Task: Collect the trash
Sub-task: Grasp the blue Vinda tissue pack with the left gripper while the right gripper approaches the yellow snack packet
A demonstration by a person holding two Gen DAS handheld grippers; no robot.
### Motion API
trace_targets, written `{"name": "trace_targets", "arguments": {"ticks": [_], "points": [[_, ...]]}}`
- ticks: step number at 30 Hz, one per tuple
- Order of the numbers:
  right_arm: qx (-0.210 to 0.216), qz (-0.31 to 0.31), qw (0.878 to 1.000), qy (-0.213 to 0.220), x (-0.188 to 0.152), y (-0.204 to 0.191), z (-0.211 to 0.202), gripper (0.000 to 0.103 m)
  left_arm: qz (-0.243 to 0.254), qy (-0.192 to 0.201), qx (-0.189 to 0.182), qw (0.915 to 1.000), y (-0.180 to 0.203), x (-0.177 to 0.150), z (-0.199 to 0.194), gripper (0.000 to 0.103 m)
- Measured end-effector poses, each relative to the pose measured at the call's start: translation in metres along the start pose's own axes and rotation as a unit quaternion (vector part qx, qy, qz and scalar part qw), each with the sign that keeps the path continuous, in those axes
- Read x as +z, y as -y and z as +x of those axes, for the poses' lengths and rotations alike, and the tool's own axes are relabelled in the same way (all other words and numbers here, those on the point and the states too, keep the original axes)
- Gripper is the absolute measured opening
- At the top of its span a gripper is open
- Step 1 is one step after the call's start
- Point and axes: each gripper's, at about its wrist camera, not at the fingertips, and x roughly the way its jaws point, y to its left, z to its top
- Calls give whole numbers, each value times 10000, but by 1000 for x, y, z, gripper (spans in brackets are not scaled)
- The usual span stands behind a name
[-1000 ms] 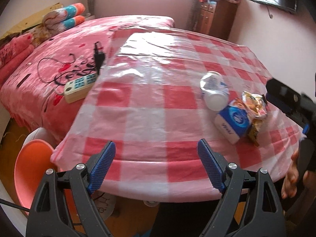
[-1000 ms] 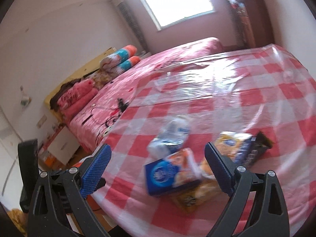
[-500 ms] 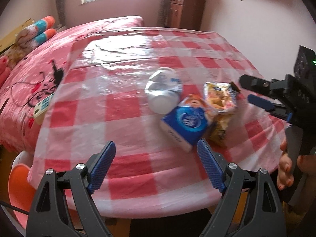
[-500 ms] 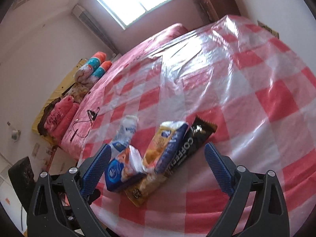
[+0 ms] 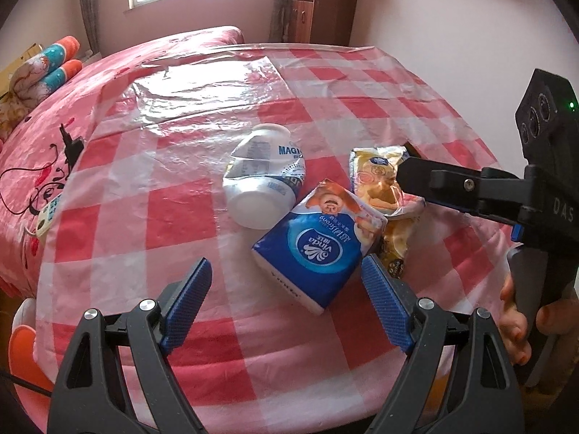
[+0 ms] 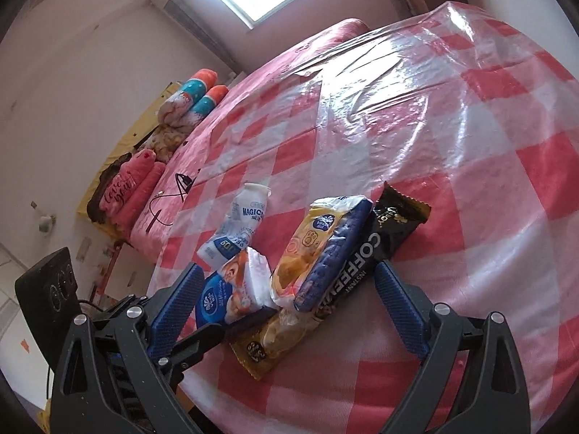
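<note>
Open room: far half of the checked surface is bare.
Obstacles: crushed bottle, tissue pack and wrappers crowd the near edge.

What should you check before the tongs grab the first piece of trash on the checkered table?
1. Left tongs open wide: ok, nothing between them.
2. Right tongs open: ok, the wrappers show between their tips but nothing is gripped.
3. Trash all in sight: ok. The crushed white bottle, blue tissue pack, yellow snack bag and black coffee sachet lie in one pile.
4. One piece free to lift alone: not ok, the packets overlap each other.
5. Trash bin ready: cannot tell, none in view.
6. Tongs clear of each other: cannot tell, both point at the same pile.
</note>
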Motion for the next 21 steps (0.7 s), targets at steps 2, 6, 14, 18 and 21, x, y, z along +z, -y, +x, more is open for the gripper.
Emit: {"name": "trace_targets", "arguments": {"ticks": [2,6,14,18,21], "points": [[16,-59,10000,-4,2,-1,2,94,-2,-9,-38,10000,1,1,3,85],[24,-178,9998,-7,6,-3,8,94,8,-17,-97,10000,2,2,8,85],[-32,-491,9988,11,24,-7,24,94,156,-5,-199,9997,10,4,15,85],[91,-645,9979,-20,35,-8,31,94,196,1,-229,9995,14,7,21,85],[203,-655,9976,-71,38,-6,32,94,218,30,-247,9995,15,10,24,85]]}}
